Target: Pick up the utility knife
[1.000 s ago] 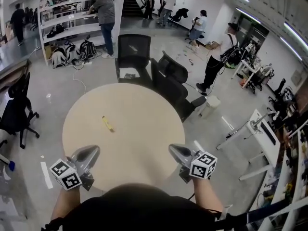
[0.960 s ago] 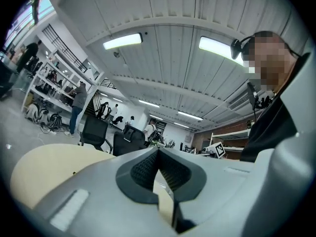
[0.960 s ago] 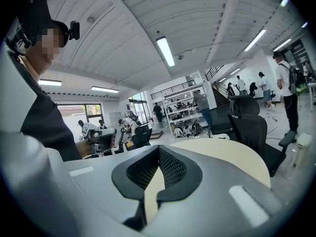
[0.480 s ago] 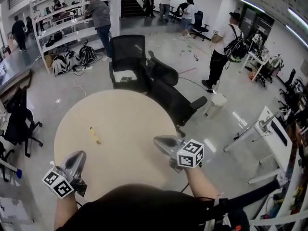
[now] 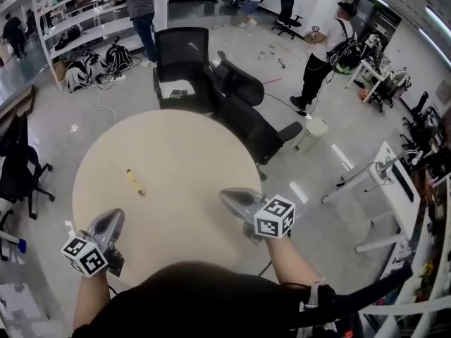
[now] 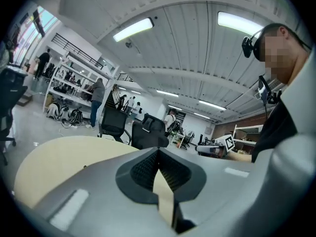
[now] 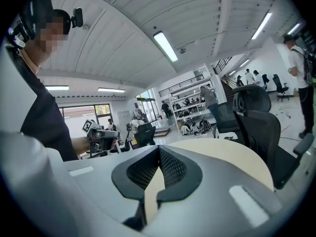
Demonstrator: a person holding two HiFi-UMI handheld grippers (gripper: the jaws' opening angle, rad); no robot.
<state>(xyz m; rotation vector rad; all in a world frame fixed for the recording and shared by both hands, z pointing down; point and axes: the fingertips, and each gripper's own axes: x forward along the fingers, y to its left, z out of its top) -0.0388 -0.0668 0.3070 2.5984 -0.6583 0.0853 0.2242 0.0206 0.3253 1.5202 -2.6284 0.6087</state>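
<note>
The yellow utility knife (image 5: 135,182) lies flat on the left part of the round beige table (image 5: 190,153), with nothing touching it. My left gripper (image 5: 114,216) hovers at the table's near left edge, a short way nearer to me than the knife; its jaws are shut and hold nothing. My right gripper (image 5: 225,195) is over the table's near right part, well to the right of the knife, also shut and empty. In the left gripper view the pads of the left gripper (image 6: 158,150) meet over the table (image 6: 59,157). In the right gripper view the right gripper (image 7: 159,148) shows the same.
Two black office chairs (image 5: 182,65) (image 5: 243,97) stand close against the table's far side. Another black chair (image 5: 17,164) is on the left. A white desk (image 5: 394,182) stands at the right. Several people stand further off by the shelves (image 5: 77,20).
The head view has swung, and both grippers sit further left in the picture. The right gripper has come further in over the table. The knife lies where it was.
</note>
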